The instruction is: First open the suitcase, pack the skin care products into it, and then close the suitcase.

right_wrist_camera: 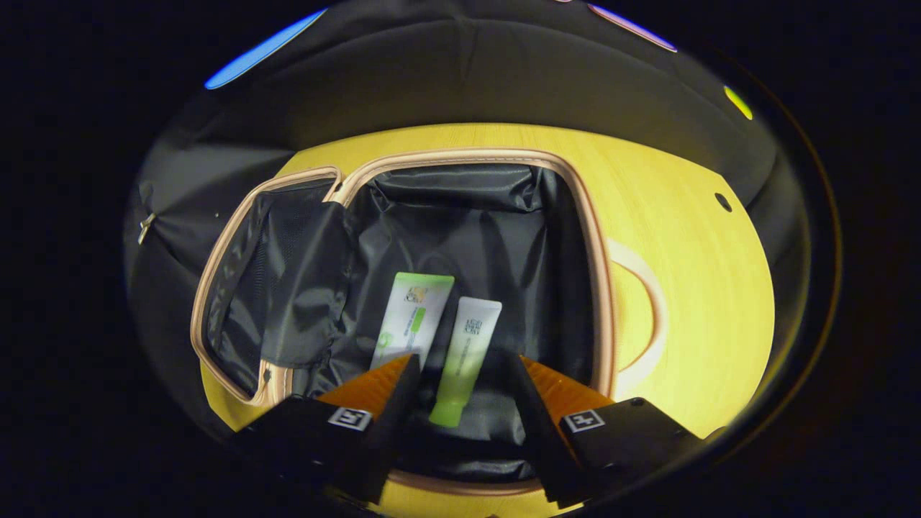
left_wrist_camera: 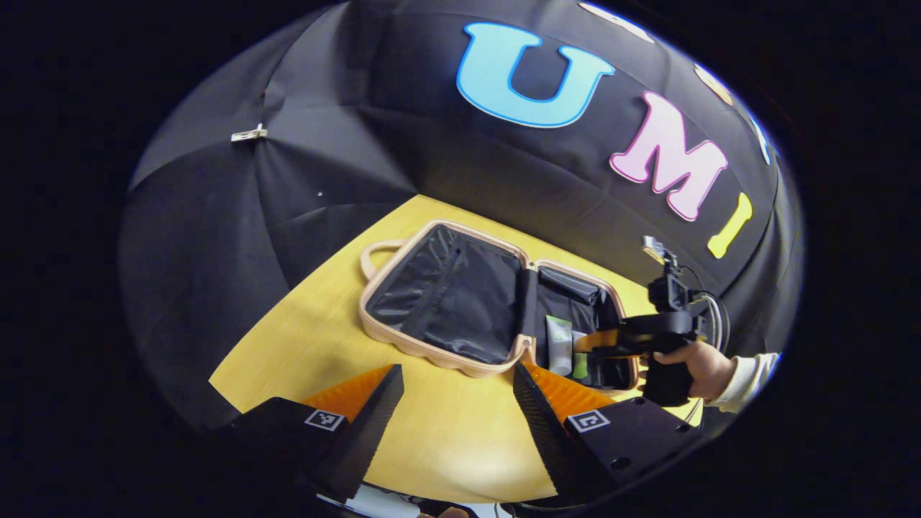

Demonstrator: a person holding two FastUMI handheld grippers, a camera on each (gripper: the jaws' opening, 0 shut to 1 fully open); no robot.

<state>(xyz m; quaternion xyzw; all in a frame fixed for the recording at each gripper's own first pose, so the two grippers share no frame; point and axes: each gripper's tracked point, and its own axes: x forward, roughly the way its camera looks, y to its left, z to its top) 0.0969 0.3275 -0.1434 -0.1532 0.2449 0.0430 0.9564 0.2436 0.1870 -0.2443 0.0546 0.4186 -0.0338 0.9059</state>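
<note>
Both jaws stand open, empty; my right gripper (right_wrist_camera: 460, 392) hovers over the suitcase (right_wrist_camera: 597, 288), green-capped tube (right_wrist_camera: 464, 360) lengthwise between its fingers.

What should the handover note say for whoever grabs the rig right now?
Left gripper: open, holding nothing, hanging over the table in front of the suitcase.
Right gripper: open, over the open suitcase's main compartment, fingers either side of the small green-capped tube, not pressing on it.
Things: suitcase lies open flat on the table; two skin care tubes lie side by side inside, the larger tube next to the small one.
Done: suitcase opened, two tubes packed.
Left: pull the right gripper out, pack any further products, fold the lid over and close.
</note>
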